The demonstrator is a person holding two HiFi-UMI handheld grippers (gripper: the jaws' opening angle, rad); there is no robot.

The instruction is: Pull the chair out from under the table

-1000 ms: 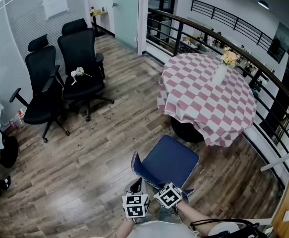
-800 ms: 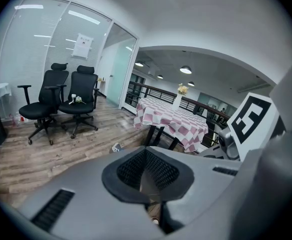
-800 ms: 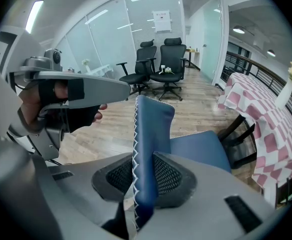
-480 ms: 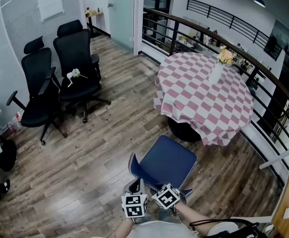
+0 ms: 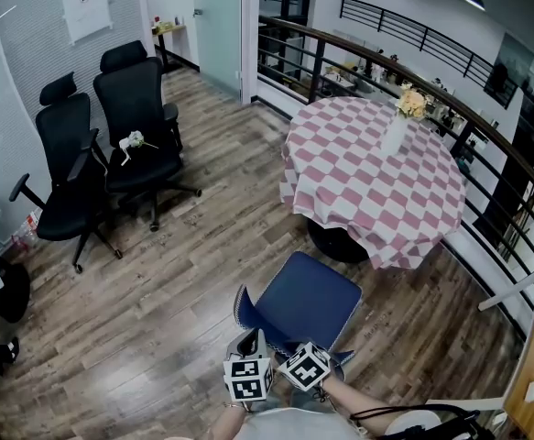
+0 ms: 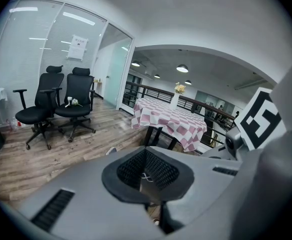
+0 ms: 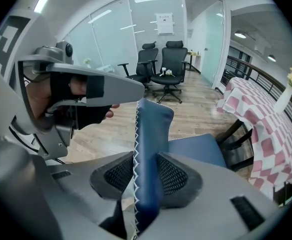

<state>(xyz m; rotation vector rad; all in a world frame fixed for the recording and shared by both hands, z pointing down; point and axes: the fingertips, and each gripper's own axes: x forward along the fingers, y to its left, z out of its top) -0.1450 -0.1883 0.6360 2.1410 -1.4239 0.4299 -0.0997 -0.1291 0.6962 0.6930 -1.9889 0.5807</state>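
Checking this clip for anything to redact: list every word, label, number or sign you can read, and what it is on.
No text here can be read.
White notice on the glass wall: a red heading above lines of print, too small and blurred to read in any view.
Two marker cubes: black-and-white square patterns only, no letters or numbers.

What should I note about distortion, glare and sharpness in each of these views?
Head view: evenly lit and sharp, with the railing bowed by the wide lens. Left gripper view: heavy fisheye, black corners, light strips reflected in the glass wall. Right gripper view: same fisheye and reflections; the blue chair back close up stays sharp.
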